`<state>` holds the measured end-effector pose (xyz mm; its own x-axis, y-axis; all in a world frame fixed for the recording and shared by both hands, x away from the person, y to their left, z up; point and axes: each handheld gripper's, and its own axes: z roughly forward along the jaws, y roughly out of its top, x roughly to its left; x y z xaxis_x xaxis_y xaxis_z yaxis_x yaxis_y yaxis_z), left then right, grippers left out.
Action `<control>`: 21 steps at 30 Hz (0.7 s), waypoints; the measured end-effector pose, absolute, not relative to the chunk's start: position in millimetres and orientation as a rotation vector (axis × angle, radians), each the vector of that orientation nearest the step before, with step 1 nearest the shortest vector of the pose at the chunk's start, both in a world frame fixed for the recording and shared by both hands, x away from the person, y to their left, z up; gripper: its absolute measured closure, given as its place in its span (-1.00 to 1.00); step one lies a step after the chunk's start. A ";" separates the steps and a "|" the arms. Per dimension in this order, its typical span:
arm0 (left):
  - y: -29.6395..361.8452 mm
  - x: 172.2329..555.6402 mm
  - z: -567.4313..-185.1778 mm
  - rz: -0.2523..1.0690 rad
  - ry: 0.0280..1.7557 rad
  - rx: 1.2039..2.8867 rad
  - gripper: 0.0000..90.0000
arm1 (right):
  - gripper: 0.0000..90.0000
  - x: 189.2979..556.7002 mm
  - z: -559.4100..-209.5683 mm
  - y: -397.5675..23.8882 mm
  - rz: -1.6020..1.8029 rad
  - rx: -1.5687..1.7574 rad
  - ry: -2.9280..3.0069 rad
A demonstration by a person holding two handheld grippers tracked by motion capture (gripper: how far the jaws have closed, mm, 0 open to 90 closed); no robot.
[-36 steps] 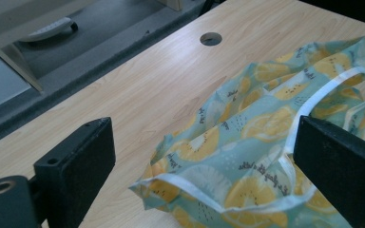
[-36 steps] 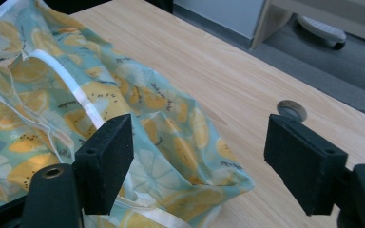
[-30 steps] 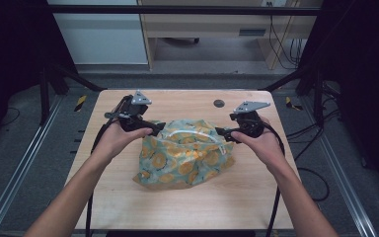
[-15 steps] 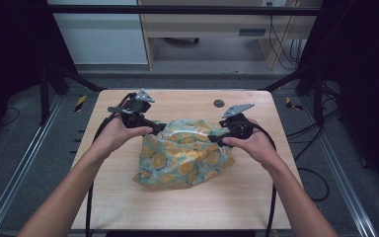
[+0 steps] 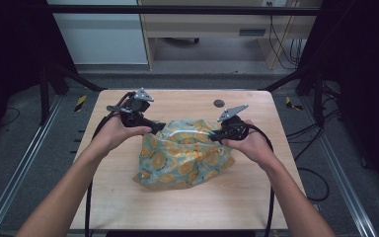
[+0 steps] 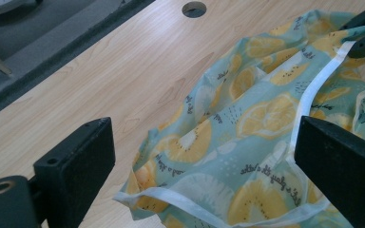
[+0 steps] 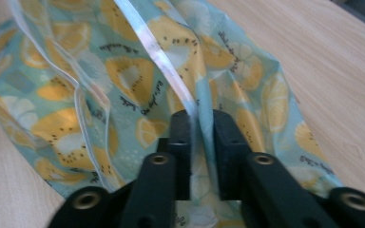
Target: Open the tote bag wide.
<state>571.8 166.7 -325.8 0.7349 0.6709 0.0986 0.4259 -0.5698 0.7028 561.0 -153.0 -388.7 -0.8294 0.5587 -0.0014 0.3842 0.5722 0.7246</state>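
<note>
Lemon-print bag [image 5: 185,155] of teal plastic, crumpled and patterned with yellow citrus slices, lies near the middle of the pale wooden desk [image 5: 128,197], a little toward the far side. A white strip [image 6: 313,92] runs along its mouth.

Right tongs [image 5: 216,135] reach the bag's right upper edge, held in the person's right hand [image 5: 251,145]. In the right gripper view the two black jaws stand pressed together with the white strip [image 7: 159,52] caught between them, so they are clenched on the bag's rim.

Left tongs [image 5: 160,126] sit at the bag's left upper corner, held in the left hand [image 5: 116,136]. In the left gripper view their jaws stand wide apart, one on each side of the bag's folded edge [image 6: 228,142], released and not gripping it.

A small round dark hole [image 5: 219,103] shows in the desk beyond the bag, well apart from it. Black cables [image 5: 90,192] trail from both tongs back toward the near edge.
</note>
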 end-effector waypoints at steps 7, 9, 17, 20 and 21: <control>169.6 579.6 -333.8 0.389 0.828 2.274 -0.88 | 0.99 557.6 -382.2 -154.5 1.142 0.752 2.561; 169.5 581.1 -337.5 0.365 0.819 2.289 -0.89 | 1.00 556.3 -380.6 -154.4 1.155 0.749 2.560; 160.9 579.4 -349.3 0.301 0.781 2.301 -0.90 | 1.00 551.0 -372.5 -150.0 1.201 0.738 2.555; 158.3 577.3 -353.0 0.292 0.759 2.323 -0.90 | 1.00 549.7 -370.0 -147.7 1.199 0.719 2.559; 158.1 576.7 -354.9 0.282 0.749 2.339 -0.90 | 1.00 549.3 -369.0 -147.2 1.207 0.717 2.558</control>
